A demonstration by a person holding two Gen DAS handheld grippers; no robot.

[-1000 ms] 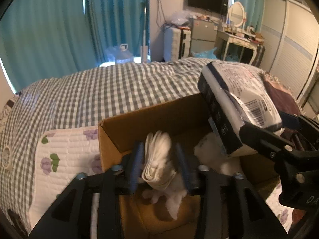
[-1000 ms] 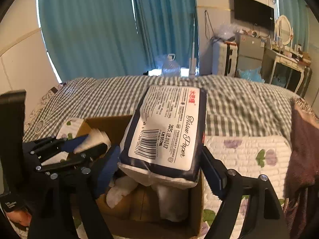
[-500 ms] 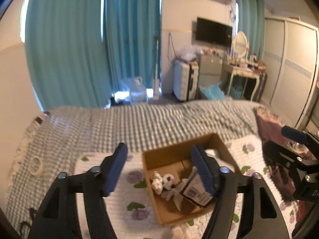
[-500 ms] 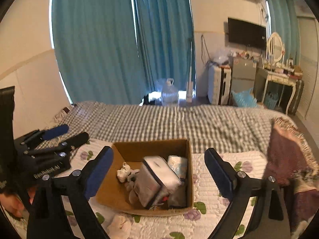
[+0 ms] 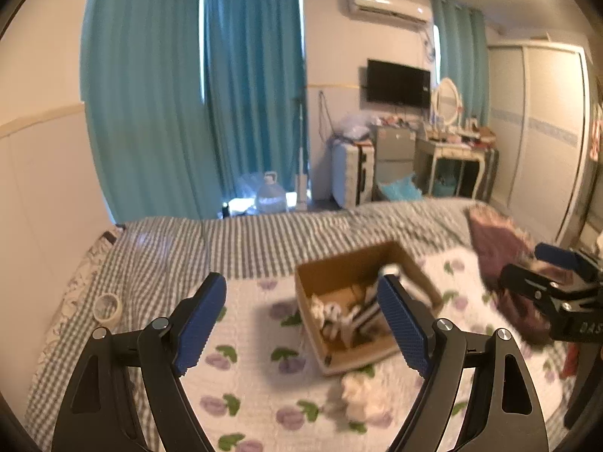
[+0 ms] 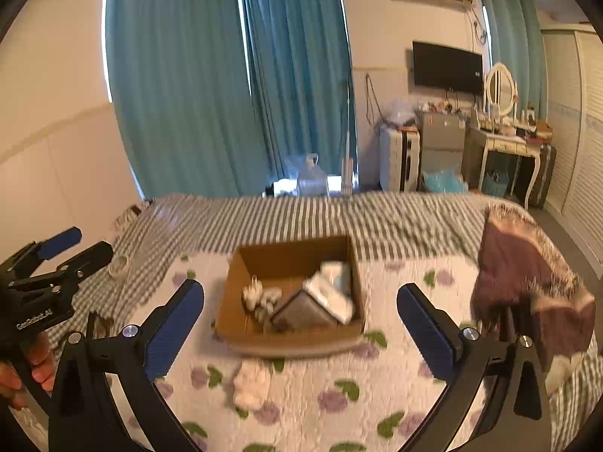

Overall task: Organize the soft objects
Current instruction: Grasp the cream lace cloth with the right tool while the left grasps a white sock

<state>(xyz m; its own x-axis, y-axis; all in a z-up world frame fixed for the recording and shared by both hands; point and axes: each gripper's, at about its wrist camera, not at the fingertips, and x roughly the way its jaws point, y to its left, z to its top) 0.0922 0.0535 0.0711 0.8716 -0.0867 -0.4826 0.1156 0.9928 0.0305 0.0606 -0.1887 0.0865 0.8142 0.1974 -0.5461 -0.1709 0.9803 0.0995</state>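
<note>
A brown cardboard box sits on the floral quilt on the bed. In it lie a dark tissue paper pack, a white pack and rolled white socks. A white soft item lies on the quilt in front of the box. My left gripper is open and empty, held high and back from the box. My right gripper is open and empty, also back from the box. Each gripper shows at the edge of the other's view.
A maroon fringed blanket lies at the bed's right side. A tape roll lies on the checked sheet at left. Teal curtains, a water jug, suitcase, dresser and wardrobe stand beyond the bed.
Both grippers let go of their loads, the socks and the tissue pack, into the box, opened, and pulled up and back away from it.
</note>
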